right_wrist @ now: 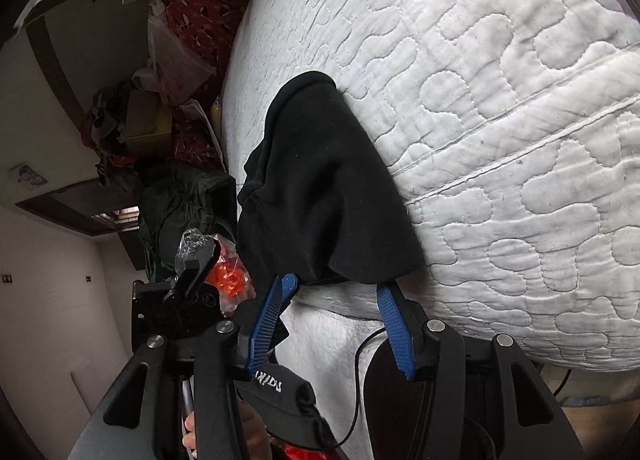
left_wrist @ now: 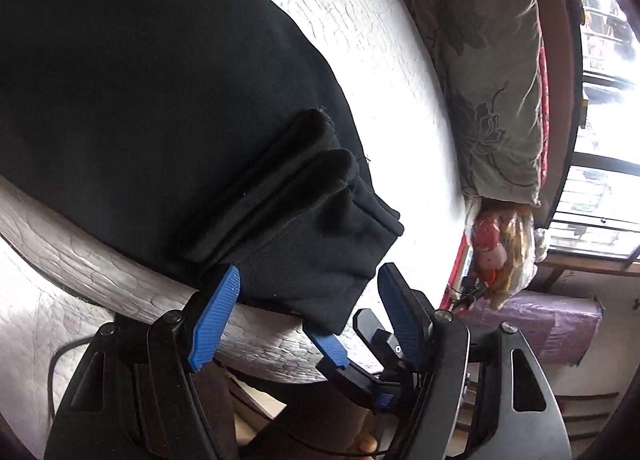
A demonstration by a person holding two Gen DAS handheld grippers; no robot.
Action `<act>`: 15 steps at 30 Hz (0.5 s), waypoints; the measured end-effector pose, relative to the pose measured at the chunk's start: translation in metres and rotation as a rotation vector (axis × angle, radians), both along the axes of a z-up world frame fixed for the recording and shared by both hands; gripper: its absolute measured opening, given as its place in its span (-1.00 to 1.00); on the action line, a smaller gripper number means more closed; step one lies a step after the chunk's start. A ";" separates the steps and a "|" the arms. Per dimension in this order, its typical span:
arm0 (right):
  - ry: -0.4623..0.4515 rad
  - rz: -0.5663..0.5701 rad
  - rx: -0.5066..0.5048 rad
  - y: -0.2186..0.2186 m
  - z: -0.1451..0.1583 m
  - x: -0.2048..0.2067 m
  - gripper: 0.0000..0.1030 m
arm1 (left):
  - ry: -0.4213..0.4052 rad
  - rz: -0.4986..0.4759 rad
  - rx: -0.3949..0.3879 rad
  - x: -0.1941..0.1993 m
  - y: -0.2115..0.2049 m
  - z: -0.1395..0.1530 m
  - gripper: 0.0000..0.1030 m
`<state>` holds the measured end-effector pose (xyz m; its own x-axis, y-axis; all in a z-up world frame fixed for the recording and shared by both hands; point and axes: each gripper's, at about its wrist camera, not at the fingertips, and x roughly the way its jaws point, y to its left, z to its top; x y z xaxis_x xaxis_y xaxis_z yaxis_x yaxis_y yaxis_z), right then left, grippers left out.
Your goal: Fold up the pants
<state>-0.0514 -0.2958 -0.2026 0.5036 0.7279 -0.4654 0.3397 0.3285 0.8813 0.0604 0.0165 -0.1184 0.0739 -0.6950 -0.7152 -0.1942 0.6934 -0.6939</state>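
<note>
The black pants (left_wrist: 160,107) lie on the bed (right_wrist: 500,107), legs apparently stacked, hems over its edge, and both the left tool (left_wrist: 308,280) and right tool (right_wrist: 336,288) stand released, so folding across remains.

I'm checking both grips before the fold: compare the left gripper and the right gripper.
The left gripper stands wide open, with a corner of the black pants between its blue pads, unpinched. The right gripper is narrower, its fingertips tucked under the hanging pants edge; whether it pinches is unclear. Both sit at the mattress edge.
</note>
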 end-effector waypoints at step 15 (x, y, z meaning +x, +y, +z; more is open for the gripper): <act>0.077 -0.105 -0.024 -0.007 -0.014 -0.003 -0.71 | -0.056 -0.036 0.058 0.008 0.011 0.018 0.06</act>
